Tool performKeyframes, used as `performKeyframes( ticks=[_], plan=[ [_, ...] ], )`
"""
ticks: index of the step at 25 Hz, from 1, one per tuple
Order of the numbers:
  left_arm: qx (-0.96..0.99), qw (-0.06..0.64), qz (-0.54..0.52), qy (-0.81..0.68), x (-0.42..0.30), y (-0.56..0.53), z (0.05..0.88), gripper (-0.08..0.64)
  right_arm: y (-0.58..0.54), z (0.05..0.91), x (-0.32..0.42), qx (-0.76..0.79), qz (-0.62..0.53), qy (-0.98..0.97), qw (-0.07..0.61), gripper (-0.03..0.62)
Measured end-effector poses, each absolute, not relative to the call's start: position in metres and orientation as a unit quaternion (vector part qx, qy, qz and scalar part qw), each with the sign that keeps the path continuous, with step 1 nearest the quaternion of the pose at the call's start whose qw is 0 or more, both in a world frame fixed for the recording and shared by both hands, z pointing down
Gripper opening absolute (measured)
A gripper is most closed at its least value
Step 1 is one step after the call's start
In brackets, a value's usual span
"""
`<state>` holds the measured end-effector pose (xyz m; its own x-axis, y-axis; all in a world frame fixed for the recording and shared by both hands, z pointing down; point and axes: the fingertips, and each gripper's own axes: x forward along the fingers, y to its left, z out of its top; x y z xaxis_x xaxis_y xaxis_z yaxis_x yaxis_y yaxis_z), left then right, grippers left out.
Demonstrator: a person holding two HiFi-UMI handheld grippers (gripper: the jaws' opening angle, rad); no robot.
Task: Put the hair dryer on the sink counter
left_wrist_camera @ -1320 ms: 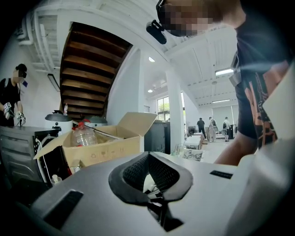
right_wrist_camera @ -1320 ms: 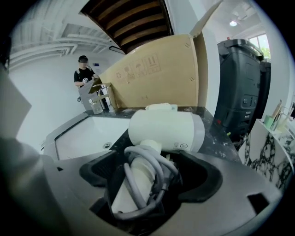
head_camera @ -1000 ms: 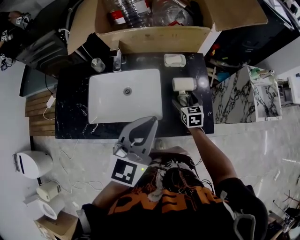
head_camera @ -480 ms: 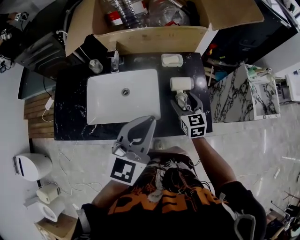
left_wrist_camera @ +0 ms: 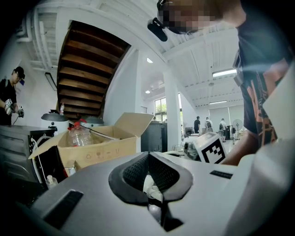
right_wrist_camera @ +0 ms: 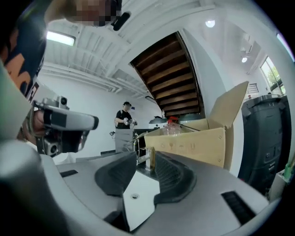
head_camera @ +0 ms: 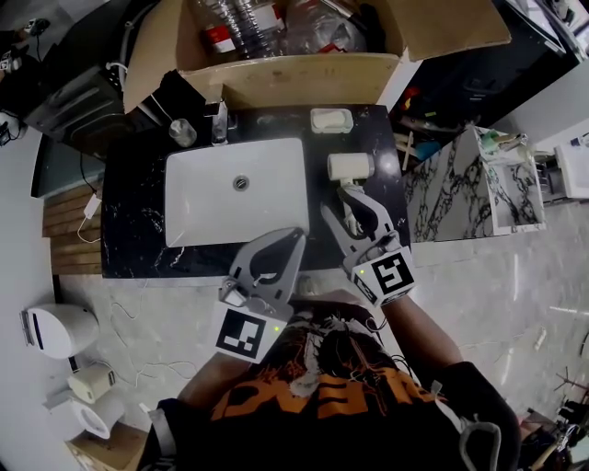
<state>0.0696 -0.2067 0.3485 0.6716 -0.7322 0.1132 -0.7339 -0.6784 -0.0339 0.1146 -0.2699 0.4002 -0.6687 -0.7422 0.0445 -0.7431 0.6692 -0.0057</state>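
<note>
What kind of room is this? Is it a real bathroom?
Probably a workshop or lab with a pretend bathroom corner: a white sink in a black counter, but also a cardboard box of bottles behind it.

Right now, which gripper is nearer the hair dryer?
Right. The right gripper hovers right by the hair dryer; its jaws have just been closing with nothing between. The left gripper hangs off the counter's front edge.

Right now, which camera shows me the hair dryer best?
The head view: the hair dryer lies on the black sink counter, right of the basin, its barrel plain from above. Neither the left gripper view nor the right gripper view shows it.
</note>
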Motion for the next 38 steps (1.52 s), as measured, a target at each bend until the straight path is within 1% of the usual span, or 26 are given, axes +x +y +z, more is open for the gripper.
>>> performKeyframes(
  ticks=[2, 5, 7, 9, 17, 19, 31, 38],
  plan=[
    [0.912, 0.015, 0.045, -0.407, 0.07, -0.208, 0.345, 0.023, -0.263, 0.378, 0.113, 0.405, 0.006, -0.914, -0.01, 0.126],
    [0.911, 0.018, 0.035, -0.41, 0.072, -0.21, 0.34, 0.023, -0.247, 0.358, 0.117, 0.397, -0.005, -0.918, -0.022, 0.086],
    [0.91, 0.023, 0.028, -0.413, 0.074, -0.21, 0.336, 0.023, -0.237, 0.339, 0.118, 0.395, -0.006, -0.918, -0.045, 0.069],
    [0.91, 0.024, 0.024, -0.413, 0.076, -0.21, 0.333, 0.023, -0.229, 0.324, 0.121, 0.395, -0.005, -0.916, -0.063, 0.06],
    [0.905, 0.021, 0.008, -0.425, 0.076, -0.208, 0.325, 0.023, -0.211, 0.303, 0.127, 0.386, -0.019, -0.918, -0.086, 0.028],
    [0.905, 0.019, 0.01, -0.425, 0.077, -0.206, 0.324, 0.023, -0.209, 0.3, 0.127, 0.388, -0.025, -0.917, -0.087, 0.015],
    [0.899, 0.018, 0.005, -0.437, 0.073, -0.2, 0.32, 0.023, -0.204, 0.309, 0.12, 0.381, -0.027, -0.922, -0.06, 0.014],
    [0.903, 0.018, 0.006, -0.429, 0.085, -0.198, 0.325, 0.023, -0.203, 0.319, 0.126, 0.382, -0.021, -0.923, -0.05, 0.014]
  ],
)
